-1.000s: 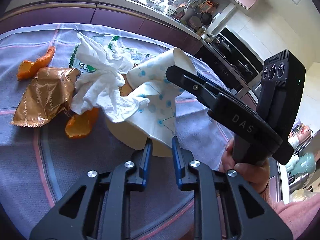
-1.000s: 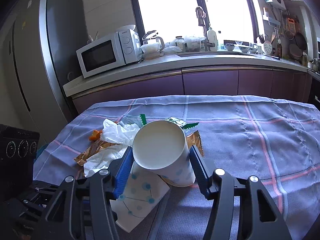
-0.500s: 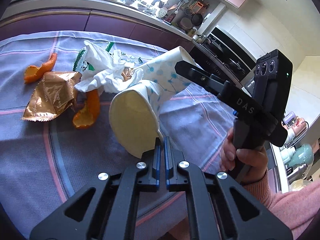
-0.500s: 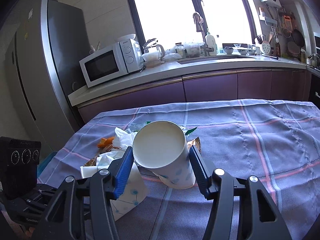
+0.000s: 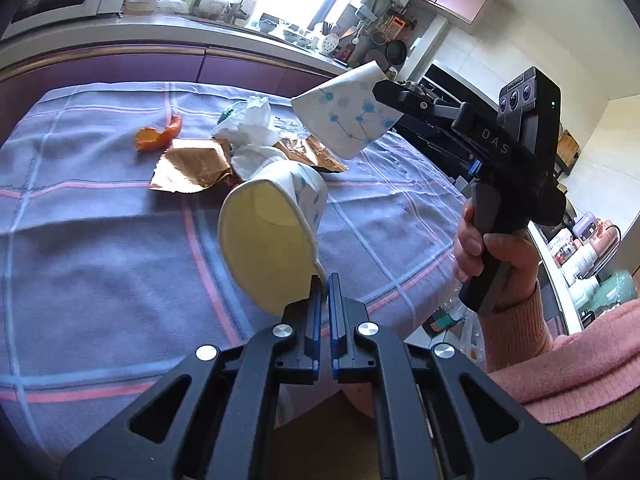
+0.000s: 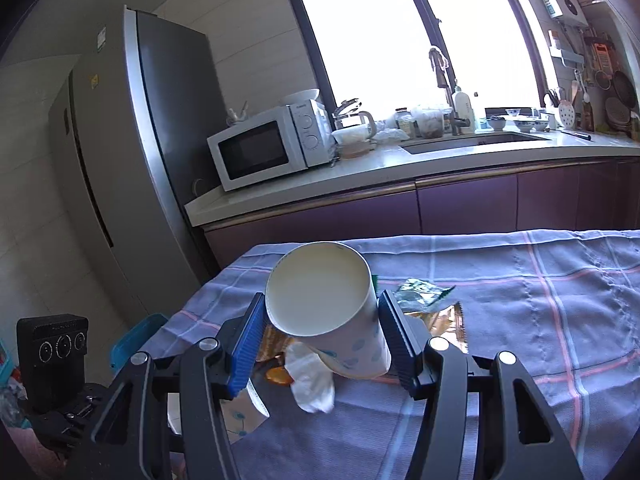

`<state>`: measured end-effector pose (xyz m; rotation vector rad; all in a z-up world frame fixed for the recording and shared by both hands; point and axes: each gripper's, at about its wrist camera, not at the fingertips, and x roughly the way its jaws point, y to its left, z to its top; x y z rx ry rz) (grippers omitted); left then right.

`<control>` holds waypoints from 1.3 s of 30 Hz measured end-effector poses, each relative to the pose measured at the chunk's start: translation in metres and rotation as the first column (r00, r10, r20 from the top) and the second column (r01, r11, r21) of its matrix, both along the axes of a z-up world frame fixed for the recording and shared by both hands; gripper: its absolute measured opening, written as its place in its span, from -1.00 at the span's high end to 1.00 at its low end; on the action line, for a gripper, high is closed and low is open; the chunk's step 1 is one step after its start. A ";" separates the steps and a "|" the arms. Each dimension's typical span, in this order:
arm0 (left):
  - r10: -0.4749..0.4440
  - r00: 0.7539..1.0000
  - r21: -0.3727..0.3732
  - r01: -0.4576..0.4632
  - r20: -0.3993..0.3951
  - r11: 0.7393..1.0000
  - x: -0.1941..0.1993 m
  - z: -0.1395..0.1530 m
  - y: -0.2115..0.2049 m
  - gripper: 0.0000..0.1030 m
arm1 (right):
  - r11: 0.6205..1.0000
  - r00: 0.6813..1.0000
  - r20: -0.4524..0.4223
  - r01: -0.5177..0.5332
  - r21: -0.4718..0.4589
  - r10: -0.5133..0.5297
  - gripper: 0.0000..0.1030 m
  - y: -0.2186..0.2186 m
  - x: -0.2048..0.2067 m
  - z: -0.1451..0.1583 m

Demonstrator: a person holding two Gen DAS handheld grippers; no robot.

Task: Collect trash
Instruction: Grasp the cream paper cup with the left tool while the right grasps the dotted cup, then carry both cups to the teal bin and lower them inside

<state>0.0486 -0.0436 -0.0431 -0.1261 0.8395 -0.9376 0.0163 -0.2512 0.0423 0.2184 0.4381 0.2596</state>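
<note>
left gripper [image 5: 325,280] pinches the rim of a white dotted paper cup [image 5: 272,236]; right gripper [image 6: 320,328] clamps another [image 6: 328,304], mouth toward it.

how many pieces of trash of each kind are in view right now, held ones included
white paper cups with blue dots: 2
crumpled gold foil wrappers: 2
orange peel pieces: 2
crumpled white tissue: 1
silver-green plastic wrapper: 1
total: 8
</note>
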 end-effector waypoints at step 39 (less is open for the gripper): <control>0.727 0.686 0.068 -0.726 0.020 0.684 -0.007 -0.001 0.277 0.92 | 0.786 0.773 -0.143 -0.611 0.092 0.618 -0.07 0.290 0.125 -0.016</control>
